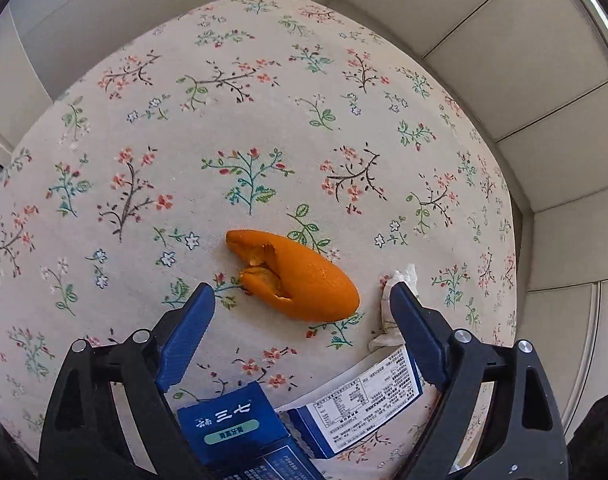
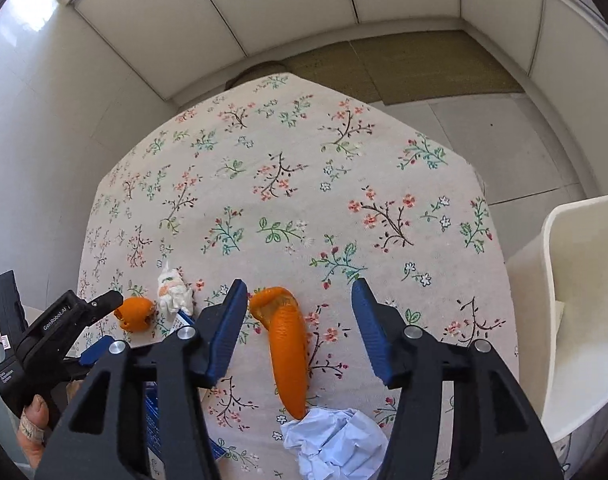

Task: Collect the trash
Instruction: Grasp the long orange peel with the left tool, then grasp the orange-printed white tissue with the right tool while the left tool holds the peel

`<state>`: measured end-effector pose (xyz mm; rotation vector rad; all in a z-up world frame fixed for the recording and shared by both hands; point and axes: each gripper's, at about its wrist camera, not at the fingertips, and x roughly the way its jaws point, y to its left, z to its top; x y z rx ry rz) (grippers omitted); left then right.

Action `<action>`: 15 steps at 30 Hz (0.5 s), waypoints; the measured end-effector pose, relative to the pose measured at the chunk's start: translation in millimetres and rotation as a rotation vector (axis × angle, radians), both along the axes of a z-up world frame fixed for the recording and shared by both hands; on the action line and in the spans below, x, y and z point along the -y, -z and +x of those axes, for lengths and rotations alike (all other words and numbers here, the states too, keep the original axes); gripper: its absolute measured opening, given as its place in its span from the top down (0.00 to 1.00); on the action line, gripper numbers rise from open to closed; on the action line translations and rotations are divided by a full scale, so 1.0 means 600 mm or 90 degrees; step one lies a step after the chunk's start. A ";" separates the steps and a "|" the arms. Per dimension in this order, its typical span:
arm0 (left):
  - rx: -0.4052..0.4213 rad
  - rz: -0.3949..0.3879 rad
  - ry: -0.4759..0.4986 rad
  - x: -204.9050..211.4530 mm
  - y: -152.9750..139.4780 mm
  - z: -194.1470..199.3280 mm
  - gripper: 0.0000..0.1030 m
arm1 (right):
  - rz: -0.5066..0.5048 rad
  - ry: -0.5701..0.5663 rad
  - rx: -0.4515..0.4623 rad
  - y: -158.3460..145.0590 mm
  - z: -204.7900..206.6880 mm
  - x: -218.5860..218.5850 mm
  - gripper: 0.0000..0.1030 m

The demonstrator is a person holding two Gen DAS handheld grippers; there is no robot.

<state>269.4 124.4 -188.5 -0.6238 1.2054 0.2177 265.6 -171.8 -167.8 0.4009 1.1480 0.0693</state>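
Right wrist view alone showed the white bin (image 2: 575, 312) off the floral table's (image 2: 288, 152) right edge, a crumpled paper (image 2: 335, 444) and a long peel (image 2: 288, 356) lying untouched between the right gripper's (image 2: 300, 292) parted jaws. Left wrist view showed the left gripper (image 1: 304, 292) spread wide, empty, over another peel (image 1: 304, 276), blue boxes (image 1: 240, 428) nearer; the far tabletop lay bare.
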 end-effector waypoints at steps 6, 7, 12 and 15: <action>0.010 -0.019 0.014 0.007 0.024 0.011 0.41 | 0.001 -0.013 -0.013 0.007 -0.003 -0.004 0.41; 0.015 -0.012 0.015 0.007 0.026 0.011 0.49 | 0.001 -0.013 -0.009 0.005 -0.004 -0.004 0.40; 0.042 -0.015 0.048 0.006 0.017 0.009 0.77 | 0.020 -0.026 0.000 0.002 -0.001 -0.022 0.32; 0.059 -0.016 0.070 0.001 -0.002 -0.001 0.80 | 0.018 -0.047 -0.001 0.007 0.006 -0.052 0.31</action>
